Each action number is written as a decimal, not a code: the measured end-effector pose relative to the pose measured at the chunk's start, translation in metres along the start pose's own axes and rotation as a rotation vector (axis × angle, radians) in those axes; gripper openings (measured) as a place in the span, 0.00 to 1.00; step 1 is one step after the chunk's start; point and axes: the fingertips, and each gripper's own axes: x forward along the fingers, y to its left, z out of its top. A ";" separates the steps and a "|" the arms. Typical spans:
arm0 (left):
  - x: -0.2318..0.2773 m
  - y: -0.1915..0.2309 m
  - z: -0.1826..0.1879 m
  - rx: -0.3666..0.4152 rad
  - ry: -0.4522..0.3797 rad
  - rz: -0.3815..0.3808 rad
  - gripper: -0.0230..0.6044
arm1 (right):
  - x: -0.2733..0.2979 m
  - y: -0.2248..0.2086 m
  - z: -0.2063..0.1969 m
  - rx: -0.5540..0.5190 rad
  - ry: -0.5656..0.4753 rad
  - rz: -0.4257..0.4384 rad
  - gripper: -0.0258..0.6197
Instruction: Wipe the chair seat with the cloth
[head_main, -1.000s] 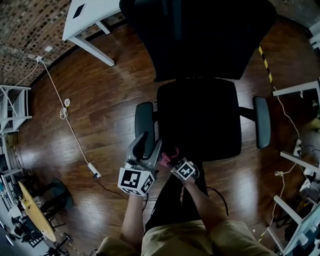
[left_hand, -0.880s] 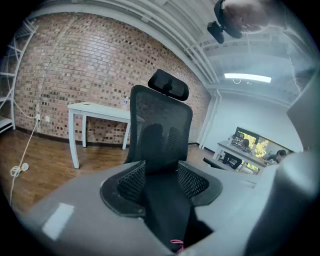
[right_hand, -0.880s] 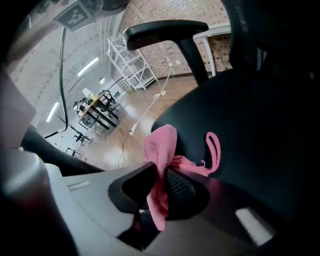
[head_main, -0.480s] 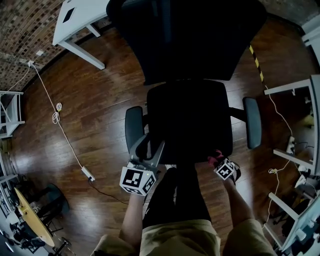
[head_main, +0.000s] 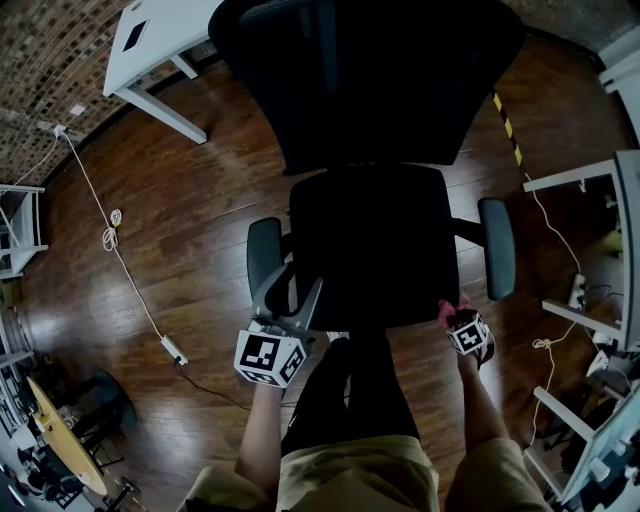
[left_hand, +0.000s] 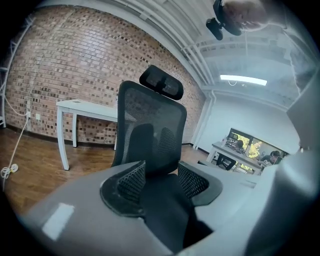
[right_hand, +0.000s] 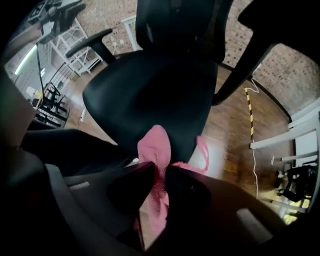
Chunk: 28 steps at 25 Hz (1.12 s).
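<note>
A black office chair stands in front of me, its seat (head_main: 375, 245) in the middle of the head view. My right gripper (head_main: 455, 320) is at the seat's front right corner, shut on a pink cloth (head_main: 446, 312). In the right gripper view the cloth (right_hand: 155, 142) bulges out past the closed jaws of the right gripper (right_hand: 160, 172) and lies against the seat's (right_hand: 150, 90) front edge. My left gripper (head_main: 292, 292) is open beside the left armrest (head_main: 264, 255), holding nothing. From the left gripper (left_hand: 161, 181) the view runs between its jaws to the mesh backrest (left_hand: 150, 130).
A white table (head_main: 150, 40) stands at the far left by the brick wall. A cable with a power strip (head_main: 172, 348) lies on the wood floor at left. White desk frames (head_main: 590, 180) and cables crowd the right side. My legs (head_main: 350, 400) are just before the seat.
The right gripper has carried the pink cloth rightward along the seat's front edge, from beside the left gripper to the front right corner. The left gripper has hardly moved.
</note>
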 end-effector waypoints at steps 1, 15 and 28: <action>0.000 0.001 0.001 -0.001 -0.002 0.004 0.34 | -0.005 0.006 0.014 0.011 -0.059 0.001 0.14; -0.013 0.013 0.004 0.014 0.011 0.063 0.34 | 0.048 0.062 0.142 -0.137 -0.054 0.014 0.17; -0.040 0.001 0.032 0.059 -0.033 0.045 0.34 | -0.049 0.069 0.199 0.202 -0.504 0.053 0.17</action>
